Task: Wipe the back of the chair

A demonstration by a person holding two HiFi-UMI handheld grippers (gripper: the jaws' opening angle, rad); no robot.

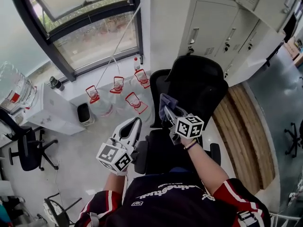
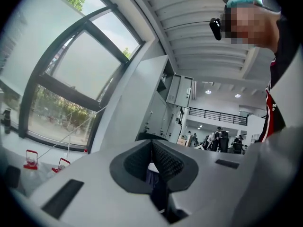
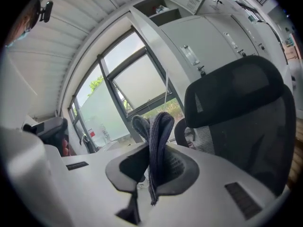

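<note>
A black mesh office chair point(image 1: 201, 91) with a headrest stands in front of me, its back turned to me in the head view. My right gripper point(image 1: 169, 113) is shut on a folded blue-grey cloth point(image 1: 166, 103), held against the left edge of the chair's back. In the right gripper view the cloth point(image 3: 158, 129) sticks up between the jaws of the right gripper point(image 3: 154, 151), with the chair point(image 3: 241, 112) close on the right. My left gripper point(image 1: 134, 124) hangs to the left of the chair, apart from it. Its jaws point(image 2: 151, 148) are shut on nothing.
Several water jugs with red caps point(image 1: 118, 92) stand on the floor below the window point(image 1: 85, 32). White lockers point(image 1: 213, 27) stand behind the chair. A small black bin point(image 1: 85, 113), a white cabinet point(image 1: 52, 110) and a second black chair point(image 1: 28, 150) are at the left.
</note>
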